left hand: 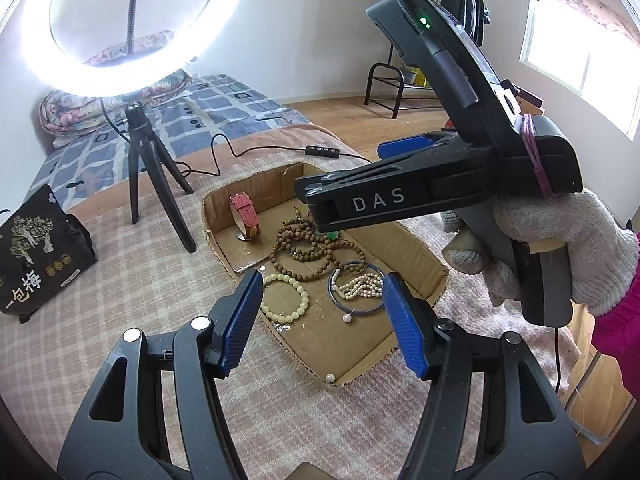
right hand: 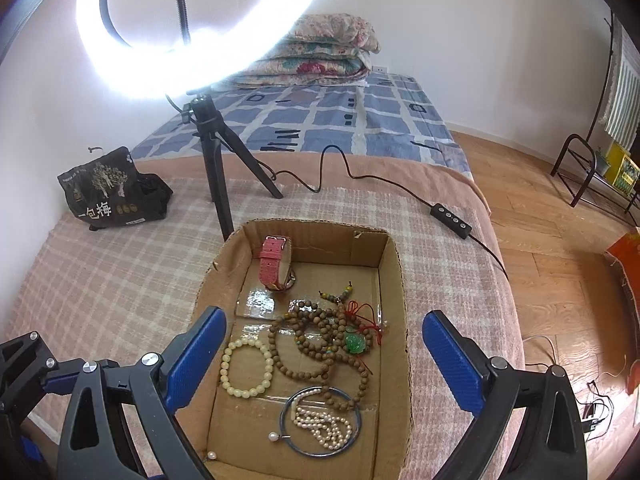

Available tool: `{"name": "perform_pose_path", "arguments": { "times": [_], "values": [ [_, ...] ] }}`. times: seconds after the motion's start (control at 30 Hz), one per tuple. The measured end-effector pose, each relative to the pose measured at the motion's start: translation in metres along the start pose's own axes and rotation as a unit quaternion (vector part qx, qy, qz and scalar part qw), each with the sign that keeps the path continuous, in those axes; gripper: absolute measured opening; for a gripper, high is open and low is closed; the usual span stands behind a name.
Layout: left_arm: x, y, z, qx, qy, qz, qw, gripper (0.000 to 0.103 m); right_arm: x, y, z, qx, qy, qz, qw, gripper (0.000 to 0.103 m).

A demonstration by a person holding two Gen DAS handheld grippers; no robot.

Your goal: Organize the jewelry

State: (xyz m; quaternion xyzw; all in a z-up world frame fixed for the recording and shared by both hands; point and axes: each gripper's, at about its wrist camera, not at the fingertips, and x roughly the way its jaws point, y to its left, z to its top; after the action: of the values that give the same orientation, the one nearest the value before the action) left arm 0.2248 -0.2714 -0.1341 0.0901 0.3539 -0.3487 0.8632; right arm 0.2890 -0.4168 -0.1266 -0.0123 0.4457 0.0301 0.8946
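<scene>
a shallow cardboard box [right hand: 394, 280] with ragged cut edges sits on a pink checked blanket [right hand: 120, 272] spread over the bed, and all the jewelry lies inside it. at the far end a red leather watch [right hand: 273, 262] stands on edge, its strap curled into a loop. in the middle a long string of brown wooden beads [right hand: 320, 344] is heaped in loose overlapping coils, with a green pendant [right hand: 355, 343] on red knotted cord lying touching its right side. left of the coils lies a cream bead bracelet [right hand: 246, 368], round and flat. nearer the camera a thin blue bangle [right hand: 320, 420] lies flat with a bunched pearl strand [right hand: 324, 426] inside its ring. one loose pearl [right hand: 273, 437] rests just beside the bangle, and another [right hand: 211, 455] sits in the near left corner of the box.

the right tongs [right hand: 324, 364] hover over the near end of the box, blue pads wide apart and empty. the left tongs [left hand: 322, 320] are also spread apart with nothing between them, poised above the bangle end. a white-gloved hand [left hand: 560, 248] grips the right tool's handle. behind the box stands a lit ring light [right hand: 192, 20] on a black tripod [right hand: 216, 168], with a black printed bag [right hand: 108, 192] to its left.
</scene>
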Motion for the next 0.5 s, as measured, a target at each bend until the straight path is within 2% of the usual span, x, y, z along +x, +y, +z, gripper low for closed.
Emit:
{"name": "perform_pose_path", "arguments": {
  "times": [0.3, 0.5],
  "values": [
    [-0.047, 0.001, 0.000, -0.003, -0.022, 0.015, 0.9996, 0.064, -0.043, 0.014, -0.004, 0.007, -0.021, -0.004, 1.000, 0.101],
    [-0.078, -0.001, -0.006, 0.001, -0.034, 0.029, 0.9990, 0.064, -0.078, 0.027, -0.020, 0.019, -0.036, -0.001, 0.999, 0.103]
  ]
}}
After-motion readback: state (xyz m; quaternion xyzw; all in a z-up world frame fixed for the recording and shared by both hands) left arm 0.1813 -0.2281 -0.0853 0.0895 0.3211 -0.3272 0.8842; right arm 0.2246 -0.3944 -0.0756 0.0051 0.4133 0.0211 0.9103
